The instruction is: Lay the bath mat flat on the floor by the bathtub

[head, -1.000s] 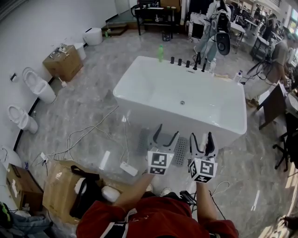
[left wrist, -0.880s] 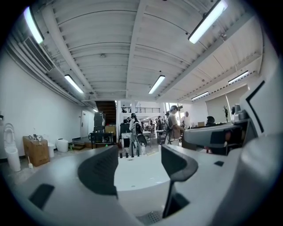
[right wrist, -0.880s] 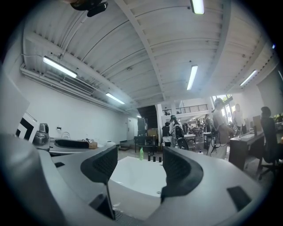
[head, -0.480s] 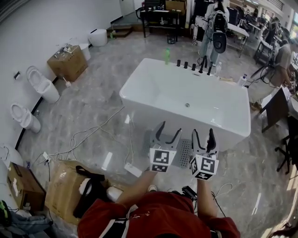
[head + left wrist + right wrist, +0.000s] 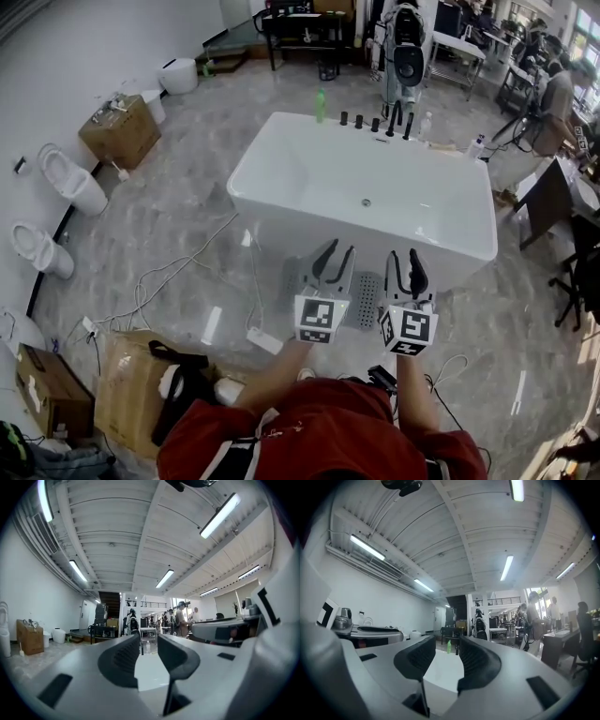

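The grey bath mat (image 5: pixel 367 302) lies on the floor against the front wall of the white bathtub (image 5: pixel 281 232), mostly hidden under both grippers. My left gripper (image 5: pixel 337 253) and right gripper (image 5: pixel 405 259) are held side by side above it, pointing at the tub. Both sets of jaws are closing, a narrow gap still between the pads and nothing in it. In the left gripper view the left gripper (image 5: pixel 148 645) frames the tub (image 5: pixel 147 673). In the right gripper view the right gripper (image 5: pixel 447 649) frames the tub (image 5: pixel 439 672) and a green bottle (image 5: pixel 449 646).
White cables (image 5: pixel 178 272) and a power strip (image 5: pixel 262 340) trail over the floor at the left. A cardboard box with a black bag (image 5: pixel 141 380) stands near my feet. Toilets (image 5: pixel 66 183) line the left wall. Taps and the green bottle (image 5: pixel 321 105) stand on the tub's far rim.
Both grippers' jaws have narrowed from wide open. The grippers stay over the mat; the head view has shifted a little.
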The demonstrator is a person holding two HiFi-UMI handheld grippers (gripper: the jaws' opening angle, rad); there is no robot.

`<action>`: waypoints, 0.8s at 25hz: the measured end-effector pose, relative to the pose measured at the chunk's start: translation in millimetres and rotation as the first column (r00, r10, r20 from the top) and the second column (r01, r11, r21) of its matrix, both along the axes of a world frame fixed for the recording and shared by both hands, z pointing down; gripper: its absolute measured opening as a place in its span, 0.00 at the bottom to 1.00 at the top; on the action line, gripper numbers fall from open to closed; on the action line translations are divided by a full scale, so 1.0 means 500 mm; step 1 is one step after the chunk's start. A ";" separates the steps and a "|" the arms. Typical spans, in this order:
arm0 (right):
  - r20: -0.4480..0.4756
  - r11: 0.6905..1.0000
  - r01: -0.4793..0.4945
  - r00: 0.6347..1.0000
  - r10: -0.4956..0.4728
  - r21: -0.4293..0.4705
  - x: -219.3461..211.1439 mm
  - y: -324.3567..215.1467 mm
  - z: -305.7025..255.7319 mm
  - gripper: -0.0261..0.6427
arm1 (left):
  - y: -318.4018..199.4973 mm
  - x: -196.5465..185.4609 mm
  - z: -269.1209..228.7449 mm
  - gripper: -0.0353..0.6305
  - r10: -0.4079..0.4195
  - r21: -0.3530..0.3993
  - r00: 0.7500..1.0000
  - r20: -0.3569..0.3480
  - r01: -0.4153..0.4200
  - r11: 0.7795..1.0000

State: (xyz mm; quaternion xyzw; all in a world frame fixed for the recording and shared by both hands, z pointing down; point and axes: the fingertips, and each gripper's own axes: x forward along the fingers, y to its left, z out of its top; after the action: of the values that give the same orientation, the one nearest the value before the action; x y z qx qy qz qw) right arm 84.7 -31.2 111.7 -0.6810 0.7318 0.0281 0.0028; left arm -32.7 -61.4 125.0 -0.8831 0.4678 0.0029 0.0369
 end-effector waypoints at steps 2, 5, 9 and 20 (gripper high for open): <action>0.008 1.000 -0.001 1.000 0.001 -0.002 0.009 0.003 0.000 0.24 | 0.001 0.012 -0.002 0.20 0.004 0.001 1.000 0.000 -0.004 1.000; 0.007 1.000 -0.004 1.000 0.004 -0.004 0.018 0.010 0.001 0.12 | 0.004 0.026 0.002 0.15 0.014 -0.005 1.000 0.003 -0.014 1.000; 0.009 0.999 0.017 1.000 -0.017 -0.029 0.020 0.015 0.008 0.06 | 0.013 0.042 0.000 0.07 0.028 -0.004 1.000 0.011 -0.028 1.000; -0.018 1.000 0.005 1.000 -0.005 -0.022 0.038 0.021 -0.012 0.06 | 0.029 0.046 -0.006 0.07 0.043 -0.002 0.999 0.018 -0.043 0.999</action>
State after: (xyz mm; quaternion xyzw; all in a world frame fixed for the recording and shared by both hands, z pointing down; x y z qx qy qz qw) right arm 103.6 -20.4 105.9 -0.6788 0.7337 0.0263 -0.0112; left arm -9.6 -47.1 121.9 -0.8929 0.4485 -0.0048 0.0403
